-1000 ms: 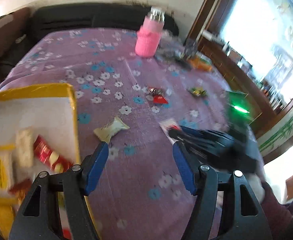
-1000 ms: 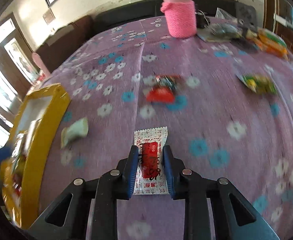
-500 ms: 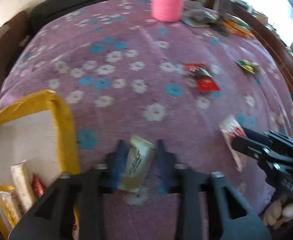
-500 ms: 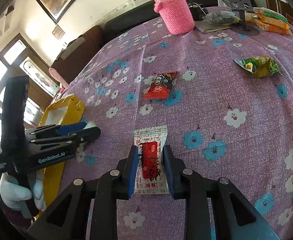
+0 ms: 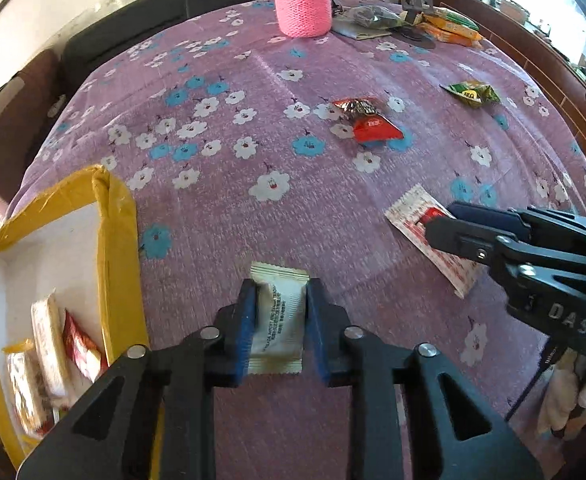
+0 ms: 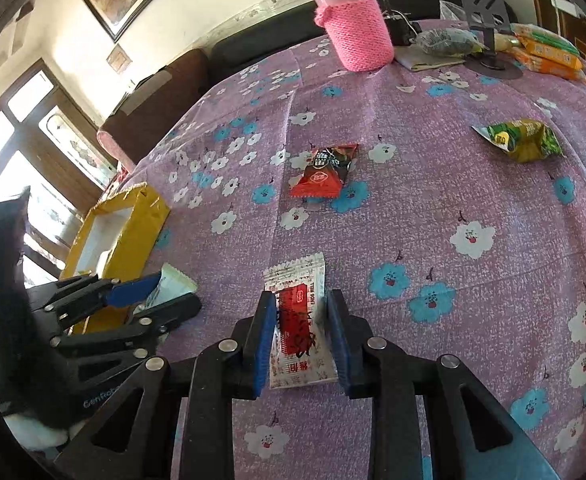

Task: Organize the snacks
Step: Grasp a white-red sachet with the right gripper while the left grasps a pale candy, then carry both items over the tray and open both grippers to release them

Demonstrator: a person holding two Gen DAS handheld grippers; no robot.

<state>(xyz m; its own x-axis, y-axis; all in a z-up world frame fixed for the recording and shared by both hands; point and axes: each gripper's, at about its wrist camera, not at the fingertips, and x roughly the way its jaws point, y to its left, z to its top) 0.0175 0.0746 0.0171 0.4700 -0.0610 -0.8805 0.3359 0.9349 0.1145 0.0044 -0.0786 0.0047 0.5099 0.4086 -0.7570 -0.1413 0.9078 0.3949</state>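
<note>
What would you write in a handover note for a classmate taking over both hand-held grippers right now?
Left hand-held gripper: its jaws have just been closing and now pinch the cream snack packet, which lies on the purple tablecloth.
Right hand-held gripper: shut on the white-and-red sachet, also on the cloth.
Done: several snacks already lie in the yellow box at the left.
Left: carry both gripped packets to the box, then collect the red packet and the green packet farther out. The pink-sleeved bottle stands at the far edge.
</note>
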